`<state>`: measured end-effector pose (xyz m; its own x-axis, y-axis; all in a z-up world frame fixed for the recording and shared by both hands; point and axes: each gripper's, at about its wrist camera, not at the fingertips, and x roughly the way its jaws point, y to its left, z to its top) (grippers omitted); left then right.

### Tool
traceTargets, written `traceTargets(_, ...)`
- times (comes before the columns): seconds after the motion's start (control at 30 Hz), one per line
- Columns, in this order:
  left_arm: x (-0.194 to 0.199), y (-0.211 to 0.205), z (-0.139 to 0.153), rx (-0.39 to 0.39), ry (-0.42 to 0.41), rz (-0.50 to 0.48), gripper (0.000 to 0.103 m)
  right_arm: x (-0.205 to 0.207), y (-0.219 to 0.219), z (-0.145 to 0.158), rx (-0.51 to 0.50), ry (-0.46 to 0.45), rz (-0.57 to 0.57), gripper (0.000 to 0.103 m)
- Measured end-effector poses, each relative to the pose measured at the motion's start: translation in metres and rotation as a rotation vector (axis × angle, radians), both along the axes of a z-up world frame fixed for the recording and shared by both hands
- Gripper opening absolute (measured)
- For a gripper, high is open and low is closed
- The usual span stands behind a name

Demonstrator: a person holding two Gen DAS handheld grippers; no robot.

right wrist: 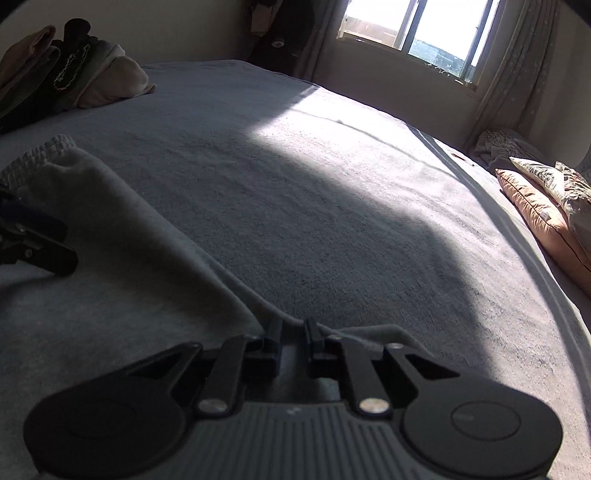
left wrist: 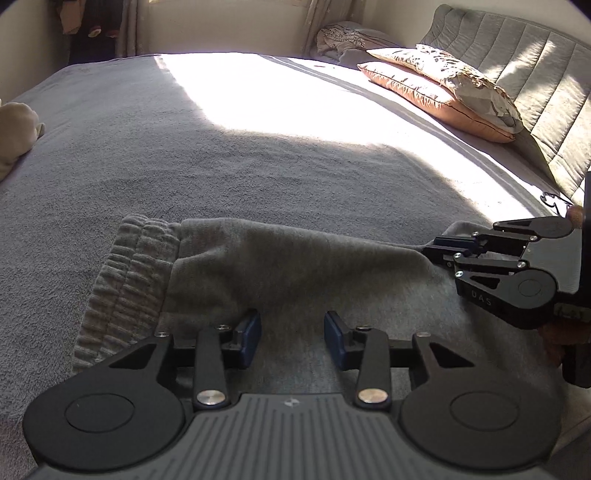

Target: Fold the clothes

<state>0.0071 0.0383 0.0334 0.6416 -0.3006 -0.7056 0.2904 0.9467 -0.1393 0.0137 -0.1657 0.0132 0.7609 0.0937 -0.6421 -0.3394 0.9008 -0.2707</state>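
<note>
- Grey sweatpants [left wrist: 288, 266] lie on the near part of the bed [left wrist: 184, 155], spread over a grey blanket; the ribbed elastic waistband [left wrist: 125, 280] is at the left end in my left camera.
- My left gripper [left wrist: 292, 336] hovers just over the garment, jaws partly open, blue pads [left wrist: 248, 336] apart with bare cloth showing between them. Nothing is clamped there.
- My right gripper [right wrist: 293, 338] has its jaws almost together, pinching a raised fold of the sweatpants' far edge; the fabric pulls up into a ridge running from the pinch toward the waistband [right wrist: 40, 155].
- From the left camera the right gripper [left wrist: 437, 249] comes in from the right edge, tips at the cloth's edge, with a bit of my hand [left wrist: 557, 332] behind it.
- From the right camera the left gripper [right wrist: 33, 236] shows dark at the left border, over the garment.
- Sunlight from the window [right wrist: 417, 26] falls in a bright band across the far bed.
- Two pillows [left wrist: 454, 92] lean by the padded headboard [left wrist: 517, 66].
- A pile of clothes [right wrist: 62, 77] sits on the bed's far left corner, well apart from the sweatpants.
</note>
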Motion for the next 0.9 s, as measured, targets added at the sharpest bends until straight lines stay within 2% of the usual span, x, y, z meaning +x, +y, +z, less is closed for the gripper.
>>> traceTargets(0.07, -0.001, 0.003, 0.0, 0.014, 0.007, -0.012, 0.041, 0.008, -0.016, 0.004, 0.0, -0.013, -0.075, 0.01)
traceTargets(0.1, -0.002, 0.006, 0.0, 0.009, 0.01, -0.014, 0.04, 0.012, -0.032, 0.006, 0.034, -0.011, -0.125, 0.011)
traceTargets(0.13, -0.002, 0.009, 0.0, 0.001, 0.013, -0.016, 0.039, 0.016, -0.047, 0.008, 0.073, 0.002, -0.169, 0.033)
traceTargets(0.17, -0.002, 0.01, 0.001, -0.007, 0.015, -0.018, 0.038, 0.019, -0.063, 0.01, 0.128, 0.016, -0.212, 0.048)
traceTargets(0.23, -0.002, 0.012, 0.002, -0.021, 0.015, -0.02, 0.037, 0.022, -0.08, 0.012, 0.157, 0.04, -0.293, 0.046)
traceTargets(0.33, -0.007, 0.011, 0.008, -0.07, -0.012, -0.012, 0.044, 0.02, -0.09, 0.019, 0.159, 0.034, -0.34, 0.037)
traceTargets(0.43, -0.01, 0.0, 0.011, -0.113, -0.02, -0.06, 0.047, 0.005, -0.081, 0.039, 0.261, 0.006, -0.229, 0.037)
traceTargets(0.5, -0.009, -0.013, 0.003, -0.049, 0.013, -0.062, 0.05, -0.001, -0.064, 0.041, 0.234, 0.014, -0.121, 0.038)
traceTargets(0.53, -0.009, -0.019, -0.003, -0.015, 0.015, -0.061, 0.05, -0.001, -0.056, 0.037, 0.186, 0.032, -0.098, 0.04)
traceTargets(0.6, -0.012, -0.026, -0.005, 0.021, -0.017, -0.067, 0.052, 0.004, -0.049, 0.019, 0.101, 0.092, -0.107, 0.04)
traceTargets(0.63, -0.013, -0.027, -0.005, 0.033, -0.018, -0.068, 0.052, 0.006, -0.052, 0.015, 0.119, 0.09, -0.119, 0.043)
traceTargets(0.67, -0.012, -0.026, -0.004, 0.032, -0.014, -0.069, 0.052, 0.007, -0.055, 0.012, 0.136, 0.087, -0.131, 0.05)
traceTargets(0.73, -0.01, -0.02, -0.002, -0.002, 0.0, -0.06, 0.052, 0.008, -0.059, 0.014, 0.126, 0.07, -0.173, 0.054)
traceTargets(0.83, -0.009, -0.006, 0.004, -0.064, 0.015, -0.021, 0.052, 0.0, -0.059, 0.024, 0.062, 0.019, -0.235, 0.053)
traceTargets(0.9, -0.012, -0.004, 0.007, -0.06, 0.002, -0.019, 0.053, -0.009, -0.063, 0.033, 0.124, 0.023, -0.219, 0.054)
